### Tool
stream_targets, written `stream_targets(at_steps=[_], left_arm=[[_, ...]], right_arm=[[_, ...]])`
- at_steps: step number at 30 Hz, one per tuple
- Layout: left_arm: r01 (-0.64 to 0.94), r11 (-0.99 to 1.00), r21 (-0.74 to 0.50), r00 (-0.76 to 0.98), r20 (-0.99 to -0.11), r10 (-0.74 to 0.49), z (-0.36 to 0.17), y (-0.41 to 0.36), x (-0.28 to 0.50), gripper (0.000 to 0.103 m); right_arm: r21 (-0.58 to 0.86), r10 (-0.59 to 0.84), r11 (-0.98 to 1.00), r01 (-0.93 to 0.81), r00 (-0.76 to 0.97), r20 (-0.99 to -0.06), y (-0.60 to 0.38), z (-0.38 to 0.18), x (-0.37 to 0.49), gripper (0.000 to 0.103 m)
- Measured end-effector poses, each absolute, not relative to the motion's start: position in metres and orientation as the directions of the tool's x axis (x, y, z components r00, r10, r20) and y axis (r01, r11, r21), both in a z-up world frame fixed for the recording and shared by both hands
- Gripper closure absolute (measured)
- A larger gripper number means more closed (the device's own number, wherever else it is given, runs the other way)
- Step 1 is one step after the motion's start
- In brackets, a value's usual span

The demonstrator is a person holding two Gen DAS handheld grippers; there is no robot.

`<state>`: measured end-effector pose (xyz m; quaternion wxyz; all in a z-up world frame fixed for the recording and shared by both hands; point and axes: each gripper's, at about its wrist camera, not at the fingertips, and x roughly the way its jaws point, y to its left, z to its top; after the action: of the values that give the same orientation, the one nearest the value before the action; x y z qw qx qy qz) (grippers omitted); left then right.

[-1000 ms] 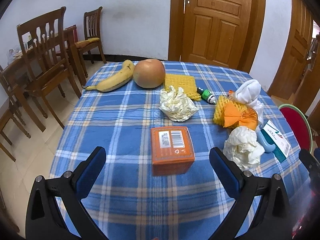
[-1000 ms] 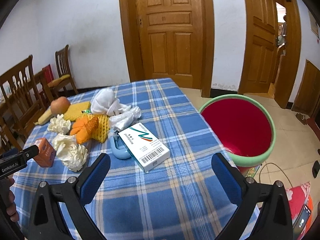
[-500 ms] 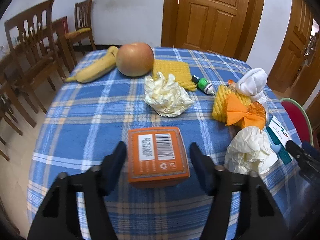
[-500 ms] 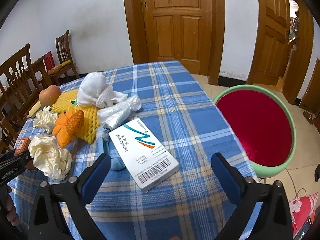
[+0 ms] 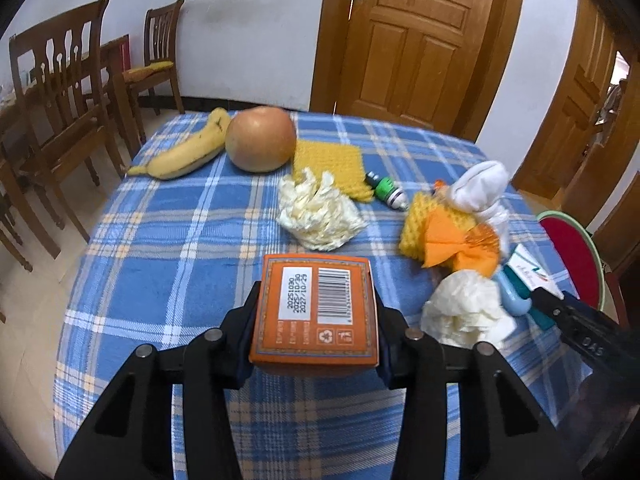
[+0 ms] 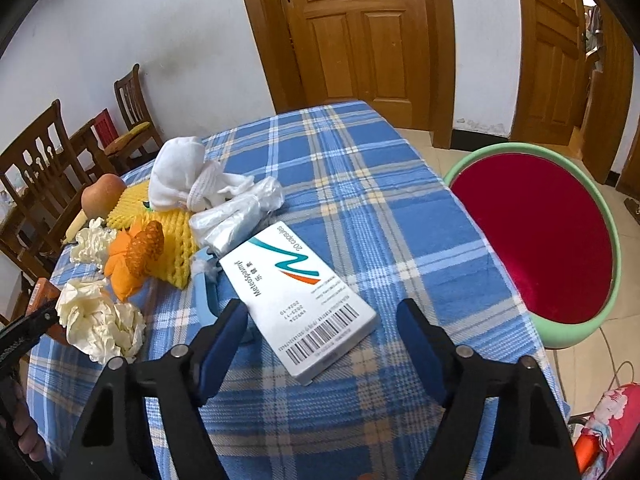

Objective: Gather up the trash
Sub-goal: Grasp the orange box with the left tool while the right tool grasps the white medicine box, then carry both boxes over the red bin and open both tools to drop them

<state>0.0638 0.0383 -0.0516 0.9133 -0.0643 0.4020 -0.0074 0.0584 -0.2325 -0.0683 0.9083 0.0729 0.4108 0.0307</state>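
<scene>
An orange carton (image 5: 316,312) with a barcode sits near the front of the blue checked tablecloth (image 5: 180,248). My left gripper (image 5: 318,320) is closing on it, and both pads press its sides. A white medicine box (image 6: 300,292) lies flat near the table's right side. Its near end is between the closing jaws of my right gripper (image 6: 320,312). The blue pads (image 6: 224,332) stand just off the box on either side. A red bin with a green rim (image 6: 560,336) stands on the floor to the right of the table.
Crumpled tissues (image 5: 320,216) (image 5: 464,312), yellow foam net (image 5: 328,160), orange paper (image 5: 460,248), a white cloth (image 5: 480,188), a plastic bag (image 6: 240,212) and a small green bottle (image 5: 388,192) litter the table. A banana (image 5: 188,152) and a round fruit (image 5: 260,138) lie at the back. Wooden chairs (image 5: 60,100) stand to the left.
The left jaws came in from wide open onto the orange carton. The right gripper moved forward and down over the white box, and its jaws narrowed.
</scene>
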Motion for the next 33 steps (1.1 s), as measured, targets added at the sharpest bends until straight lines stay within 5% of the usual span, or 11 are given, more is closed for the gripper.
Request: stream_targets(at_steps=[10, 13, 15, 20, 23, 33], left_arm=[[0.013, 0.991, -0.136, 0.712, -0.694, -0.105, -0.028, 0.028, 0.052, 0.056], [0.033, 0.991, -0.133, 0.72, -0.685, -0.116, -0.021, 0.02, 0.051, 0.056], [0.047, 0.991, -0.129, 0.723, -0.68, -0.123, -0.019, 0.015, 0.05, 0.056], [0.067, 0.99, -0.122, 0.725, -0.675, -0.133, -0.016, 0.003, 0.05, 0.056], [0.067, 0.99, -0.122, 0.723, -0.678, -0.132, -0.017, 0.001, 0.051, 0.056], [0.08, 0.99, -0.115, 0.718, -0.682, -0.137, -0.016, -0.006, 0.053, 0.056]], right_arm=[[0.2, 0.16, 0.98, -0.015, 0.658, -0.736, -0.235, -0.068, 0.061, 0.04], [0.2, 0.158, 0.98, -0.019, 0.686, -0.71, -0.238, -0.061, 0.056, 0.062], [0.196, 0.159, 0.98, -0.025, 0.691, -0.705, -0.239, -0.057, 0.055, 0.068], [0.18, 0.163, 0.983, -0.045, 0.68, -0.715, -0.239, -0.057, 0.056, 0.065], [0.175, 0.175, 0.982, -0.067, 0.668, -0.723, -0.236, -0.059, 0.059, 0.04], [0.152, 0.18, 0.984, -0.098, 0.617, -0.766, -0.213, -0.071, 0.08, 0.036]])
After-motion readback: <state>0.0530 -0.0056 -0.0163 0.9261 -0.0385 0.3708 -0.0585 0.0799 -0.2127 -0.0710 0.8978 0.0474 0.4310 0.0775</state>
